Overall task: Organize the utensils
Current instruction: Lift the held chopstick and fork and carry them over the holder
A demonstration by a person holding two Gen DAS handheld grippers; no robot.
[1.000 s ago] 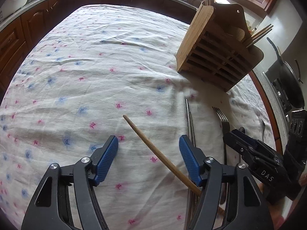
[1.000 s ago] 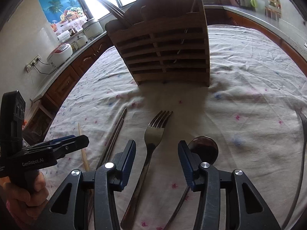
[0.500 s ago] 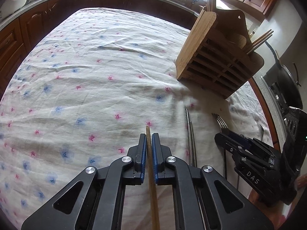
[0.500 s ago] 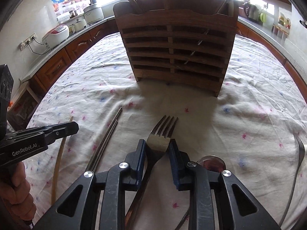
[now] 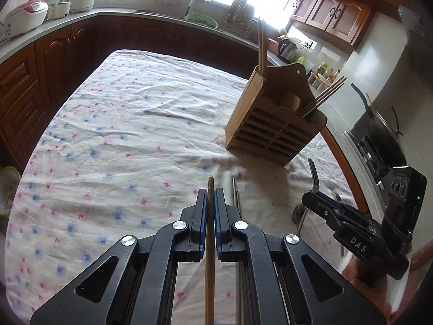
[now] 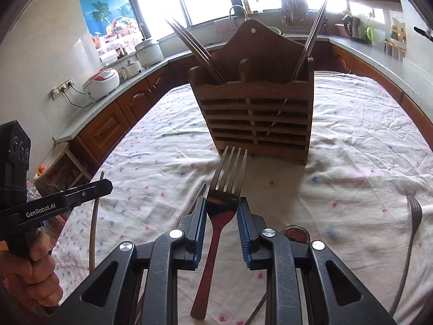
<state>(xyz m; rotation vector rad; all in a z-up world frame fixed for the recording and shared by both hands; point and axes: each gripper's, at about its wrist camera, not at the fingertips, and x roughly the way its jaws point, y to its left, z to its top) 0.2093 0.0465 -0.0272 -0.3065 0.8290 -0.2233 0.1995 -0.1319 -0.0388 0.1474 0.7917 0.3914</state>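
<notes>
My left gripper [image 5: 208, 199] is shut on a wooden chopstick [image 5: 209, 254] and holds it above the flowered tablecloth [image 5: 121, 140]. My right gripper [image 6: 220, 208] is shut on a metal fork [image 6: 226, 178], lifted off the cloth with its tines pointing at the wooden utensil holder [image 6: 257, 113]. The holder [image 5: 273, 132] stands upright with chopsticks sticking out of its left and right compartments. The right gripper with the fork also shows in the left wrist view [image 5: 315, 197]. The left gripper shows at the left of the right wrist view [image 6: 104, 185].
A pair of metal chopsticks [image 5: 236, 197] lies on the cloth beside the left gripper. A spoon [image 6: 296, 234] lies under the right gripper and a second fork [image 6: 412, 216] lies at the far right. Kitchen counters [image 5: 81, 19] surround the table.
Both grippers closed from open, the left on the wooden chopstick and the right on the fork, then both lifted their utensils off the cloth.
</notes>
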